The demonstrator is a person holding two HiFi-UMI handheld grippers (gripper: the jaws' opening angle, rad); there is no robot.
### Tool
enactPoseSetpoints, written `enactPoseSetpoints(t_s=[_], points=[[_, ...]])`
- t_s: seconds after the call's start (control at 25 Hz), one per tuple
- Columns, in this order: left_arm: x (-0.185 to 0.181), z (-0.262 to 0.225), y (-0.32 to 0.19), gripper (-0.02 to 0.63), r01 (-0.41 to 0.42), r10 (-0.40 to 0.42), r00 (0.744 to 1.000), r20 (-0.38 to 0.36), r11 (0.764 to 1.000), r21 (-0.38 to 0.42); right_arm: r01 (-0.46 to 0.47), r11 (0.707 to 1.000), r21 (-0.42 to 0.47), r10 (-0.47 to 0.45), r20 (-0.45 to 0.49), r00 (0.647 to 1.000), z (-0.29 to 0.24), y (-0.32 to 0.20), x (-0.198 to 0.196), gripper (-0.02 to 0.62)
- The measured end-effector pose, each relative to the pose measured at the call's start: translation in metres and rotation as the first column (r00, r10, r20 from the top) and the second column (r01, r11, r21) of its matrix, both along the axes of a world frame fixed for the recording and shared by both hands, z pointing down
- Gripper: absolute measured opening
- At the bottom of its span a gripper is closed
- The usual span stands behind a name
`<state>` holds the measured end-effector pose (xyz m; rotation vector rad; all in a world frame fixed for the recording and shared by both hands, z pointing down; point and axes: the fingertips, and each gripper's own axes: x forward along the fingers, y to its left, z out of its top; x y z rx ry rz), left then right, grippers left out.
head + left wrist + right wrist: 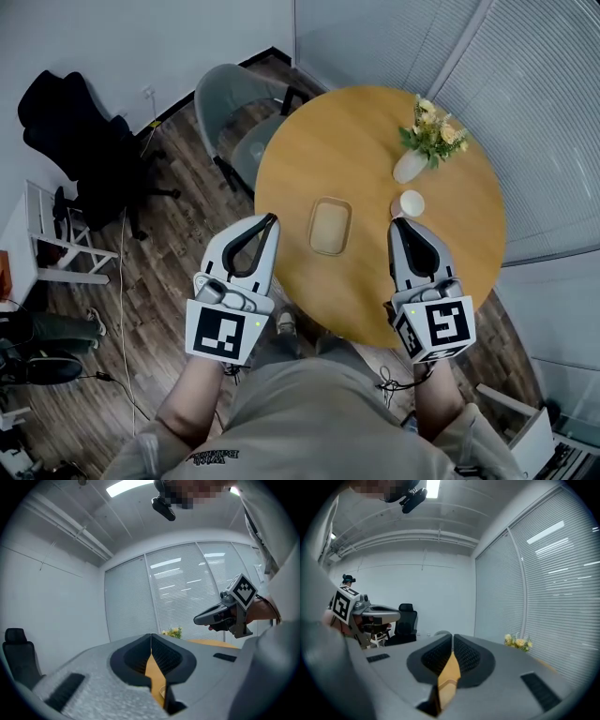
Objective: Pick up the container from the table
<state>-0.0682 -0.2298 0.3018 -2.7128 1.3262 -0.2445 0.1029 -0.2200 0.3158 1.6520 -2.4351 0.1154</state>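
A shallow beige rectangular container (pixel 330 226) lies on the round wooden table (pixel 366 281), near its middle. My left gripper (pixel 270 218) hovers over the table's left edge, just left of the container and apart from it, its jaws shut on nothing. To the container's right my right gripper (pixel 393 222) is over the table, also shut and holding nothing. In the left gripper view the jaws (pixel 151 638) meet with only tabletop showing through the slit; the right gripper (pixel 224 614) floats ahead. The right gripper view shows its closed jaws (pixel 453 638) and the left gripper (pixel 370 611).
A small white cup (pixel 412 202) and a white vase of yellow flowers (pixel 417 155) stand at the table's far right. A grey chair (pixel 234 112) is tucked at the table's far left, and a black office chair (pixel 84 141) stands by the wall. Window blinds run along the right.
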Motion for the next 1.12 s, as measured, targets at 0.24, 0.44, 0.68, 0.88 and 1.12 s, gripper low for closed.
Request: enactPoseSetpoints(t_s=[0.24,0.44,0.68,0.88,1.12], points=[[0.009,0.011,-0.019,0.020,-0.016,0.013,0.998,-0.057,0.999,-0.042,0.061,0.995,-0.080,-0.058,0.039,0.998,0.024,-0.020,-0.011,0.035],[0.018,0.030,-0.037,0.020,-0.034,0.032,0.999,-0.043,0.997,-0.069,0.034,0.992,-0.120,-0.021,0.102,0.995,0.046,-0.040,-0.006,0.035],[0.026,0.056,-0.055,0.020,-0.046,0.041,0.998,-0.041,0.992,-0.114,0.006,0.978,-0.209,0.013,0.087,0.996,0.092,-0.060,-0.001,0.054],[0.029,0.084,-0.069,0.020,-0.046,0.042,0.999,-0.030,0.986,-0.159,-0.010,0.964,-0.267,0.042,0.114,0.993,0.131,-0.070,0.003,0.072],[0.027,0.125,-0.079,0.020,-0.058,0.062,0.998,0.014,0.980,-0.190,-0.021,0.936,-0.350,0.055,0.086,0.995,0.181,-0.077,0.000,0.075]])
